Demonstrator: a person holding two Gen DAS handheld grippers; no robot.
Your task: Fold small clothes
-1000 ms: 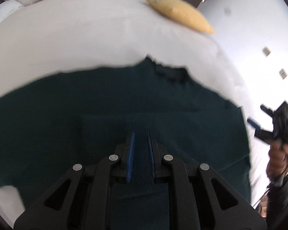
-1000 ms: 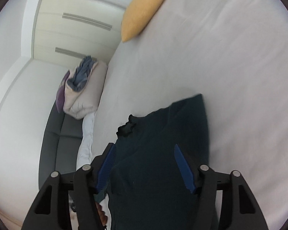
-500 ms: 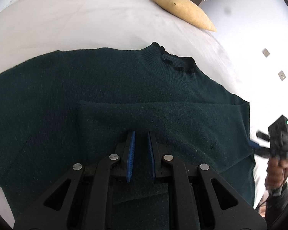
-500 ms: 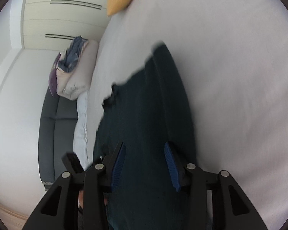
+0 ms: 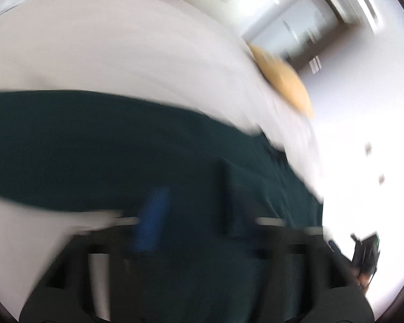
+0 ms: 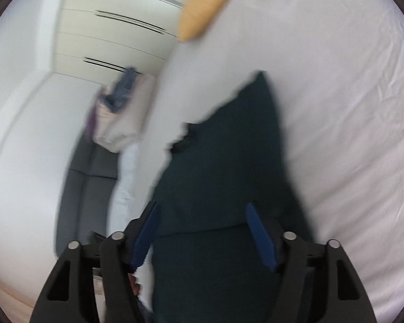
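A dark green knit sweater [image 5: 121,145] lies spread on the white bed [image 5: 121,53], with a folded flap on top near its middle. The left wrist view is badly motion-blurred. My left gripper [image 5: 191,215] hovers over the sweater's near edge with its blue pads [image 5: 150,220] spread apart and nothing between them. In the right wrist view the sweater [image 6: 229,167] runs away from me, its collar at the left. My right gripper [image 6: 202,231] is open above the sweater's near part and holds nothing.
A yellow pillow [image 6: 207,2] lies at the far end of the bed [image 6: 336,107] and also shows in the left wrist view [image 5: 282,80]. A grey sofa [image 6: 89,177] with a pile of bedding stands beside the bed. White wardrobes stand behind.
My left gripper has opened, let go of the sweater fold and swung quickly sideways. My right gripper has opened wider and tilted back up.
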